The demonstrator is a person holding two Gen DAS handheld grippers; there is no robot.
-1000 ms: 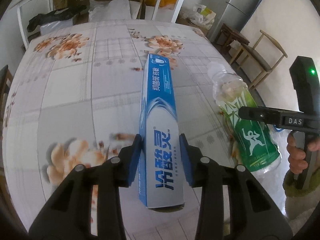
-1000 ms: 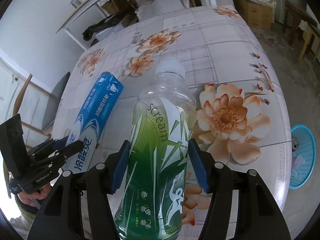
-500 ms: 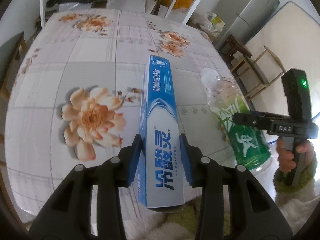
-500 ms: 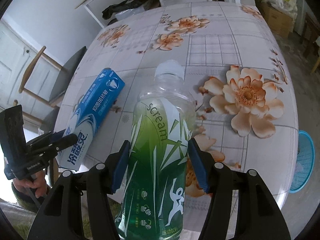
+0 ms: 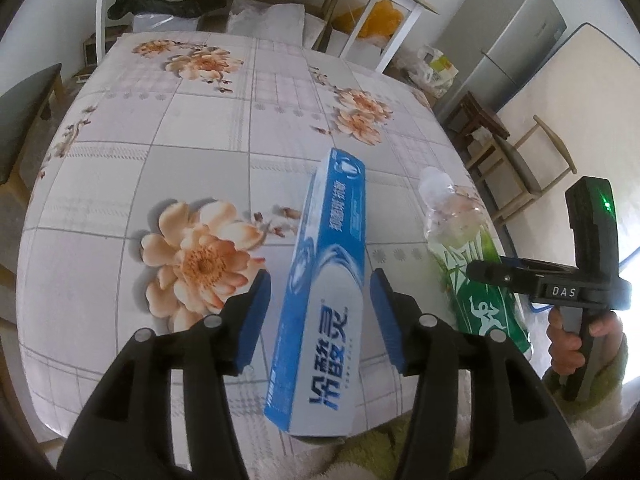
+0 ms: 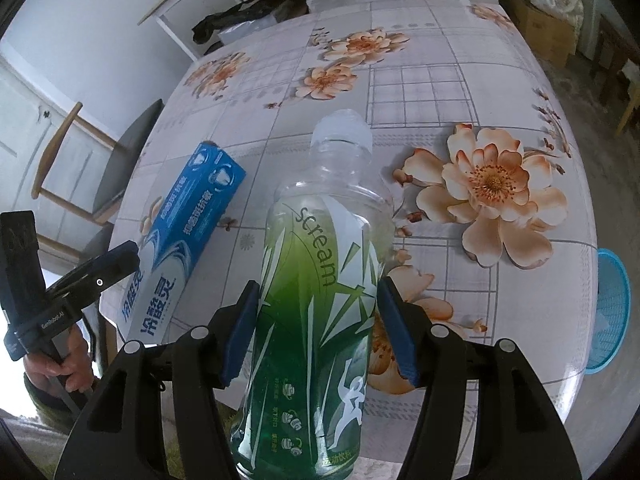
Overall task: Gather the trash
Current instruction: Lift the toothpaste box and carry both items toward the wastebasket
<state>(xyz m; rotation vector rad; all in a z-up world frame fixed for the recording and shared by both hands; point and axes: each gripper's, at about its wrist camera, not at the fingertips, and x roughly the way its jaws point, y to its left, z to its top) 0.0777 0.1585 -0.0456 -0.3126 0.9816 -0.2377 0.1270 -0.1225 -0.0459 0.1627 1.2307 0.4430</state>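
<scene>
Two pieces of trash are up off the floral table: one blue toothpaste box and one green bottle. Beside the bottle, the left gripper is opening, its pads now clear of the tilting box they pinched a second ago. The right gripper pinches the bottle.

bright soft daylight, faint shadows, strong fisheye warp, dark corners

Each wrist camera looks steeply down along its own tool, close above the desk. Both views share the flowered desk top. Each also shows the other tool.
</scene>
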